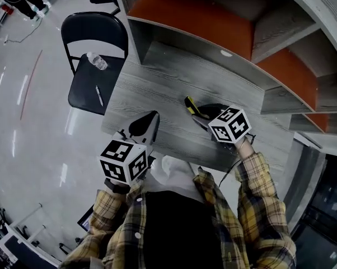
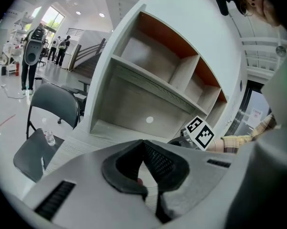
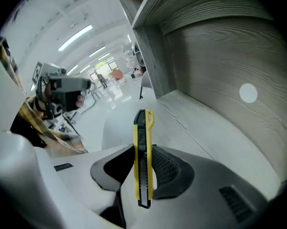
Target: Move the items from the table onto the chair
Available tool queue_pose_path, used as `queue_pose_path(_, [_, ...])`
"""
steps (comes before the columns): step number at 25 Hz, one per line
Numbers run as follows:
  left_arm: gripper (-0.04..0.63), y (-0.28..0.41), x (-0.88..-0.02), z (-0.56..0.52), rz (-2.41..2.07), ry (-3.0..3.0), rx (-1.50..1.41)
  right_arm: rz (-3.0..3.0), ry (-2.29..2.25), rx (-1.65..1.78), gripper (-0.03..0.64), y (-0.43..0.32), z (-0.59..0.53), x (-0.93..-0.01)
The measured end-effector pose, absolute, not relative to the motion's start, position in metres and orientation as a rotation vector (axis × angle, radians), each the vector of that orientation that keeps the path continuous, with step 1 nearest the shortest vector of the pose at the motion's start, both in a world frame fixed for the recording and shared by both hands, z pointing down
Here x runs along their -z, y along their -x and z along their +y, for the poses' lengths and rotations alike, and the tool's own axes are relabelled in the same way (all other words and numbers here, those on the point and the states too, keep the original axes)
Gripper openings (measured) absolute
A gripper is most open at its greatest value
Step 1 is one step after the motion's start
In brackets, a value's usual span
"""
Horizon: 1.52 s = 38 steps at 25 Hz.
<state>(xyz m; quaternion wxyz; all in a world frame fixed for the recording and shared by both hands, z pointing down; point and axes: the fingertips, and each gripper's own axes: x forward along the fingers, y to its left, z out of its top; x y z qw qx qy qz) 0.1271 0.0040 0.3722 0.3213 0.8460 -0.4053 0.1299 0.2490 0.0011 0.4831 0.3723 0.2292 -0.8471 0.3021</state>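
Between fingers (image 3: 166, 168) of right gripper (image 3: 143, 150): yellow utility knife (image 3: 142, 128), pinched edge-on, above desk (image 1: 157, 83). Left gripper (image 2: 144, 147) fingers closed together, nothing held. Chair (image 1: 84, 91) beside desk carries water bottle (image 1: 97, 61), pen (image 1: 99, 96).

yellow-and-black utility knife (image 3: 142, 166), black chair (image 1: 87, 91), grey wood-grain table (image 1: 157, 94), orange back panels (image 1: 196, 13) in a pale grey shelf (image 1: 277, 29), yellow plaid shirt (image 1: 258, 206), black-and-white marker cube (image 1: 230, 125)
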Motion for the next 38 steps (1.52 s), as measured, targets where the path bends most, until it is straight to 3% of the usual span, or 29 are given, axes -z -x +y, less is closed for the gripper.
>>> queue_pose_path(18, [0.003,0.164,-0.398,-0.043,-1.239,-2.101,-0.365,-2.51,-0.634,-0.945,0.127,0.081,-0.021,-0.441])
queue_pose_path(30, [0.003,0.322,-0.474,-0.082,-1.362,-1.95,-0.329,-2.405,-0.695,-1.058,0.127,0.271,-0.072,-0.543])
queue_pose_path(38, [0.003,0.357,-0.566,-0.096,-1.346,-1.857,-0.333,-2.19,-0.858,-1.087,0.127,0.307,-0.118,-0.677])
